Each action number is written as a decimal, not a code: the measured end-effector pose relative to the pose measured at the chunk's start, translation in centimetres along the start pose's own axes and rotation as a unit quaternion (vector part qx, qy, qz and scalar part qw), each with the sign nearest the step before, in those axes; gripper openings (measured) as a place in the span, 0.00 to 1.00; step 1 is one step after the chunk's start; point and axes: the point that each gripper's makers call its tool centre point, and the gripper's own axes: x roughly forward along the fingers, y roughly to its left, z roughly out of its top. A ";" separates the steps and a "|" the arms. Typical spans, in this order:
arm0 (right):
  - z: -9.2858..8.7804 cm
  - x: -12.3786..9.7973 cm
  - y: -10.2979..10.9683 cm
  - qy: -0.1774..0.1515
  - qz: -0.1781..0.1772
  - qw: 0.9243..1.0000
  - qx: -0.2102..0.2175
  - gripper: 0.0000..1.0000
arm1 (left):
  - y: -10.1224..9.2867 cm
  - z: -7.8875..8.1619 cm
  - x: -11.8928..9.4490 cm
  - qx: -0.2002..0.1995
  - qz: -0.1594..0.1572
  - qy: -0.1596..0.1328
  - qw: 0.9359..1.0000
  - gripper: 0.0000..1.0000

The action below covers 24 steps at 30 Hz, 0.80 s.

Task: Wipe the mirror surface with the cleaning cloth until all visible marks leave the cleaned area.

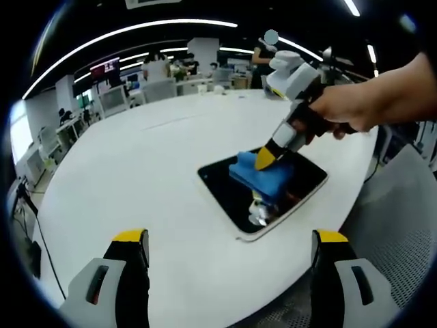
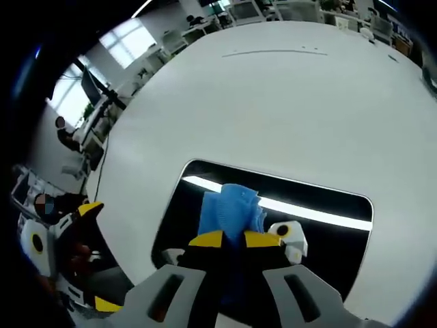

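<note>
A dark rectangular mirror (image 1: 300, 179) lies flat on the round white table (image 1: 157, 171), reflecting ceiling lights. A blue cleaning cloth (image 1: 263, 176) rests on it. In the left gripper view my right gripper (image 1: 266, 158), held by a hand, comes down from the upper right with its yellow-tipped jaws shut on the cloth. My left gripper (image 1: 229, 249) hovers open near the table's edge, short of the mirror, nothing between its jaws. In the right gripper view the mirror (image 2: 328, 232) spreads below, the blue cloth (image 2: 232, 208) is pinched by my right gripper (image 2: 234, 239), and my left gripper (image 2: 92, 256) shows at the lower left.
Desks, monitors and people stand far behind the table (image 2: 273, 96). A grey floor lies past the table's near edge. Wide bare tabletop surrounds the mirror on all sides.
</note>
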 end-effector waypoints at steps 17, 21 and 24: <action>-1.3 -2.1 -3.9 0.006 -0.015 1.000 0.020 0.04 | 0.0 0.2 0.0 -0.001 0.000 -0.007 1.000 0.99; -1.3 -2.3 -4.8 0.007 -0.019 1.000 0.022 0.04 | 0.0 0.2 0.0 -0.003 0.000 -0.008 1.000 0.99; -1.4 -2.5 -5.2 0.009 -0.021 1.000 0.022 0.04 | 0.0 0.1 0.0 -0.003 0.000 -0.003 1.000 0.99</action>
